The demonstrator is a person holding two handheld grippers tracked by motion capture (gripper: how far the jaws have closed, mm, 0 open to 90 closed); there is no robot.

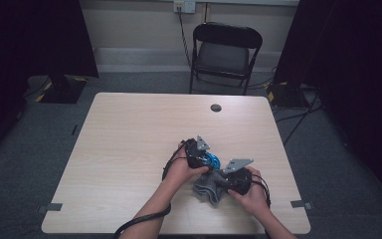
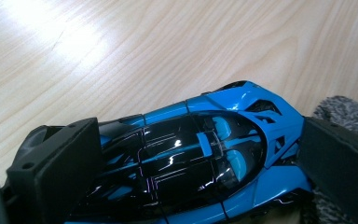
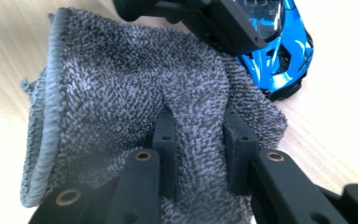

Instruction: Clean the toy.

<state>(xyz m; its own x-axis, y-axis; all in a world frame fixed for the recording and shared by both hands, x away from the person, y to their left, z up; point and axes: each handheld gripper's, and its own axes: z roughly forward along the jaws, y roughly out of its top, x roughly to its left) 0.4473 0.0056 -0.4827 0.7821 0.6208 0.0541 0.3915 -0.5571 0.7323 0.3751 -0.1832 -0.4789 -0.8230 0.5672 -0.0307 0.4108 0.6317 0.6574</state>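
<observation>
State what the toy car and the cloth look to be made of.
Toy car: probably glossy painted plastic or die-cast metal; its blue and black shell mirrors the light in sharp highlights.
Cloth: grey terry or microfibre towelling; looped, fuzzy pile and a stitched hem, matte.

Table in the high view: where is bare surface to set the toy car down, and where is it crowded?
The table lies bare on its left half and along the far edge around the round cable port. The strip at the right edge is free too. It is crowded near the front right: the left gripper clamps the blue toy car, and the right gripper pinches the grey cloth beside it.
</observation>
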